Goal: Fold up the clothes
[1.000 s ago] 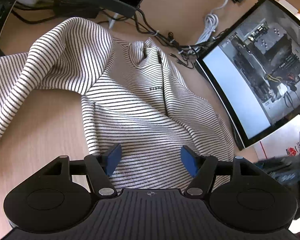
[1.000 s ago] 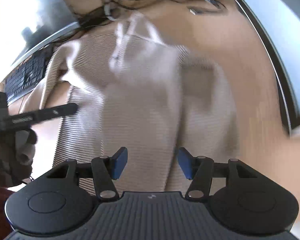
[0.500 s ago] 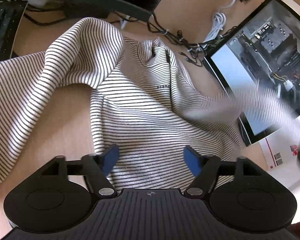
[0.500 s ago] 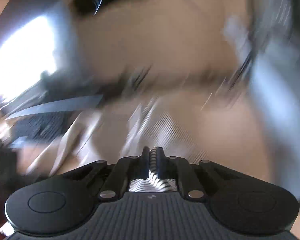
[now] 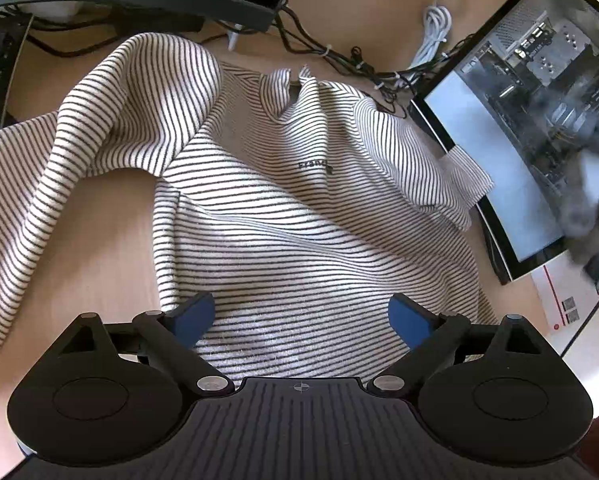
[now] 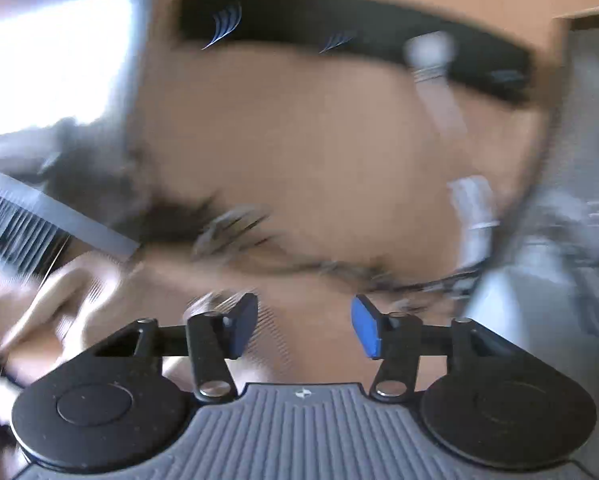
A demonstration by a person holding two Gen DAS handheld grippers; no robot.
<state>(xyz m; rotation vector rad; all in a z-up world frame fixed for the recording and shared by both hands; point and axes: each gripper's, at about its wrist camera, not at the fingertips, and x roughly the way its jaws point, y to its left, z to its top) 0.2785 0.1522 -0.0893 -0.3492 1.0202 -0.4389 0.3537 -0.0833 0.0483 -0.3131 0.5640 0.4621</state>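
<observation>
We see the black-and-white striped knit sweater [image 5: 299,220] lying crumpled on the tan wooden surface [image 5: 111,240]. Left hand-held gripper [image 5: 301,320] hovers wide above its near hem; right hand-held gripper [image 6: 304,326] gapes empty. Risk: snagging far cables [image 5: 339,60].

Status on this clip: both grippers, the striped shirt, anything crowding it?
Left gripper open over striped shirt hem. Right gripper open, empty, view blurred. Shirt unfolded on desk. Cables and PC case crowd its edge.
</observation>
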